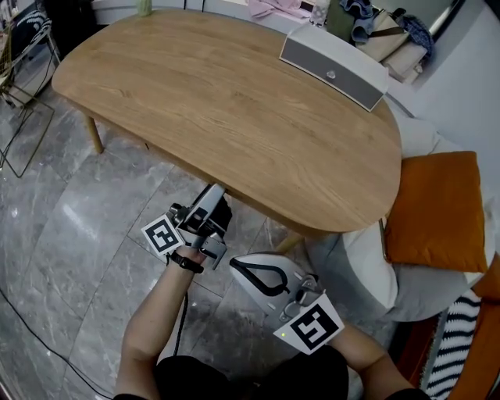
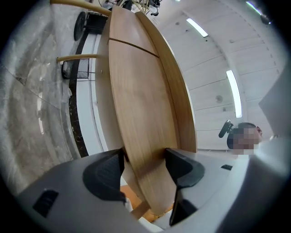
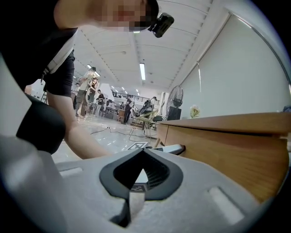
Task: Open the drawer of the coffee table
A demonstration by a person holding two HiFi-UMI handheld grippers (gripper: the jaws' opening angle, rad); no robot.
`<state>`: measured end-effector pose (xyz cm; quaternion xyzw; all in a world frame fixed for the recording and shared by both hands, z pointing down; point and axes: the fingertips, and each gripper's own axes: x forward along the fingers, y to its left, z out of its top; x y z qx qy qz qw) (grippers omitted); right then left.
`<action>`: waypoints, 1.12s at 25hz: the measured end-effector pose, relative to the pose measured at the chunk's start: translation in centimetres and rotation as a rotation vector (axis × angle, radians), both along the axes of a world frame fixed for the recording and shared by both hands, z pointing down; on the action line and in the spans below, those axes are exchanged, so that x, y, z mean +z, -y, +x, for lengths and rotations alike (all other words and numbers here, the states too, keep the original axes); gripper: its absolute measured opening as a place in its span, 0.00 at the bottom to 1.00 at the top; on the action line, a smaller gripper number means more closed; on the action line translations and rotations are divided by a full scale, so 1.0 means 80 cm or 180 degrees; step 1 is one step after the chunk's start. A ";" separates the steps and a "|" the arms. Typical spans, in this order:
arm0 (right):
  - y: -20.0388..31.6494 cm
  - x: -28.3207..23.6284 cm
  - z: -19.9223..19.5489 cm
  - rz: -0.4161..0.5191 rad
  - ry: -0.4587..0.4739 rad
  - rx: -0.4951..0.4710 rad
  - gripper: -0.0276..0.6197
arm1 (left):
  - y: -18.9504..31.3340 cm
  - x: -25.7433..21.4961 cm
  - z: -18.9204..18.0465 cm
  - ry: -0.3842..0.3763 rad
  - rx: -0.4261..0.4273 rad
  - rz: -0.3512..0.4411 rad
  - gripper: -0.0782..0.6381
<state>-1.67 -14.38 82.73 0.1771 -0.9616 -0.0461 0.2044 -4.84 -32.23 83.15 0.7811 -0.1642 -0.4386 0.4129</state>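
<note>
One wooden table (image 1: pixel 234 101). Two grippers: the left gripper (image 1: pixel 212 195) and the right gripper (image 1: pixel 238 267). One grey speaker (image 1: pixel 334 65) on the table. One orange cushion (image 1: pixel 436 209). One black-and-white striped fabric (image 1: pixel 455 344). One standing fan (image 3: pixel 176 98). The left gripper view shows two table legs: near leg (image 2: pixel 78 58), far leg (image 2: pixel 75 2).

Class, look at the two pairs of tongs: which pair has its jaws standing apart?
The left tongs: their jaws stand apart, with the wooden side of the coffee table showing between them. The right tongs have tips that meet.
</note>
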 end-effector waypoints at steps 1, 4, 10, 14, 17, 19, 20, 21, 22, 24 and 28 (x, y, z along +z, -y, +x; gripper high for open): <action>0.000 0.000 0.001 0.0010 -0.0032 0.0000 0.04 | -0.001 0.000 0.000 0.0007 0.0008 -0.0030 0.48; -0.005 -0.004 -0.003 0.0043 -0.0035 -0.0019 0.04 | -0.004 -0.003 0.000 -0.0025 0.0030 -0.0119 0.48; -0.005 -0.019 -0.012 0.0113 0.0162 -0.0041 0.04 | -0.011 -0.005 0.000 -0.0100 0.0034 -0.0220 0.48; 0.007 -0.073 -0.028 0.0219 0.1222 0.0171 0.04 | -0.021 -0.004 -0.005 -0.0060 0.0050 -0.0203 0.48; 0.007 -0.073 -0.028 0.0210 0.1210 0.0144 0.04 | -0.028 -0.005 -0.008 -0.0078 0.0042 -0.0178 0.47; 0.007 -0.073 -0.027 0.0215 0.1192 0.0127 0.04 | -0.035 -0.005 -0.011 -0.0084 0.0046 -0.0154 0.47; 0.007 -0.073 -0.027 0.0223 0.1181 0.0119 0.04 | -0.041 -0.005 -0.013 -0.0086 0.0048 -0.0141 0.47; 0.006 -0.073 -0.028 0.0232 0.1175 0.0113 0.04 | -0.046 -0.005 -0.015 -0.0088 0.0049 -0.0133 0.46; 0.005 -0.075 -0.030 0.0240 0.1182 0.0106 0.04 | -0.051 -0.005 -0.016 -0.0090 0.0052 -0.0130 0.46; 0.001 -0.082 -0.036 0.0247 0.1209 0.0070 0.04 | -0.061 -0.006 -0.020 -0.0081 0.0068 -0.0136 0.46; -0.016 -0.099 -0.053 0.0199 0.1293 -0.0122 0.04 | -0.082 -0.006 -0.029 -0.0052 0.0088 -0.0153 0.47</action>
